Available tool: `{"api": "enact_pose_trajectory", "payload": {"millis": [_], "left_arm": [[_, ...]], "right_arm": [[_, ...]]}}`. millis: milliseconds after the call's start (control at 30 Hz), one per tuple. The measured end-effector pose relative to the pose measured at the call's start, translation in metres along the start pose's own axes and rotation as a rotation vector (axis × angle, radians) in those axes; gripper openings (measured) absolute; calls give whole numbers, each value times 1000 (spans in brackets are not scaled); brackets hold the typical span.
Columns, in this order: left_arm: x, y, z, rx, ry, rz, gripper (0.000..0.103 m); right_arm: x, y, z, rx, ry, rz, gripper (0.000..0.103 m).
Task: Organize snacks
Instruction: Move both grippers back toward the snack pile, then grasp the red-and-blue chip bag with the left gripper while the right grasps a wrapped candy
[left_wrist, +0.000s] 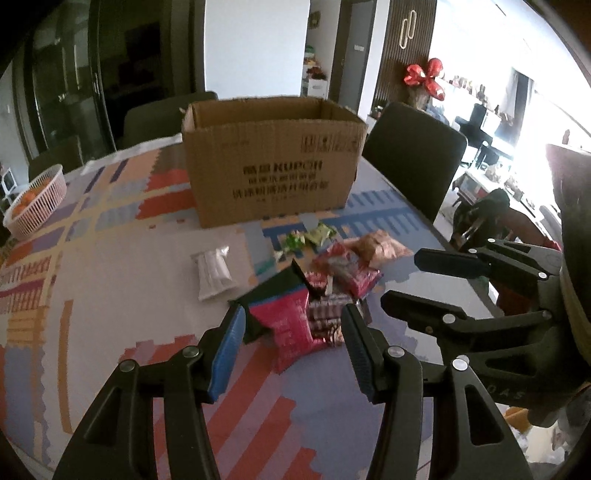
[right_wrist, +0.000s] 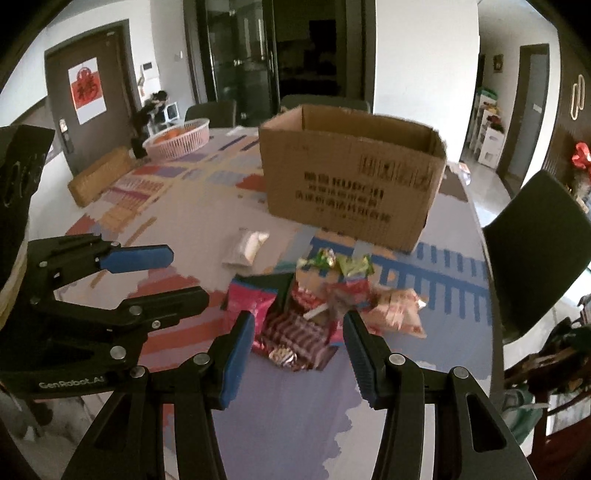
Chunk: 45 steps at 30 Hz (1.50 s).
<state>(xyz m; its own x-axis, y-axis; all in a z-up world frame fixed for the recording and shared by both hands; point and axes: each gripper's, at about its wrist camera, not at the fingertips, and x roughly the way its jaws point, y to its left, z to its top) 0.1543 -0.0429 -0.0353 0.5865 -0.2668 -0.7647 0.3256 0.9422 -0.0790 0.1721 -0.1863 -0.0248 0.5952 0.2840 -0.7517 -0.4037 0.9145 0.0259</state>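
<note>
Plainly both the left gripper (left_wrist: 293, 325) and the right gripper (right_wrist: 299, 332) hang spread and empty over the snack pile (left_wrist: 317, 291) at centre frame. Beyond it the cardboard box (left_wrist: 273, 162) stands open; its inside is hidden, and every visible packet remains on the table (left_wrist: 110, 266), so sorting looks barely begun.

The worktop (left_wrist: 122, 266) wears a cloth patterned in red, blue, lilac and yellow blocks. An open cardboard box (left_wrist: 273, 162) stands far centre. Nearer lie a white packet (left_wrist: 214, 269) and a heap of snack packets (left_wrist: 317, 291), mostly pink and red. A pink basket (left_wrist: 37, 201), perhaps holding oranges, sits far left.
</note>
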Motion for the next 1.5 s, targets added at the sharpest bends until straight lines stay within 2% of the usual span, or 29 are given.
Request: {"api": "enact_pose_trajectory", "payload": {"millis": [433,667,933,1100,1167,1500], "left_arm": [[46,6,-11,-19,91,-32,53],[68,8,-10,-46,139,-46,52],[85,10,-11,-58,178,-27,51],[95,15,-14,-81,212,-38,41],[97,16,-16,-88,220,-51,34],[76,25,-28,-92,207,3,32]], "right_arm": [[46,-3,-25,-2,146,74,50],[64,-3,-30,-8,188,115,45],[75,0,-29,-20,202,129,41],[80,0,-28,-24,210,130,39],[81,1,-27,-21,213,140,38],[89,7,-26,-50,224,154,37]]}}
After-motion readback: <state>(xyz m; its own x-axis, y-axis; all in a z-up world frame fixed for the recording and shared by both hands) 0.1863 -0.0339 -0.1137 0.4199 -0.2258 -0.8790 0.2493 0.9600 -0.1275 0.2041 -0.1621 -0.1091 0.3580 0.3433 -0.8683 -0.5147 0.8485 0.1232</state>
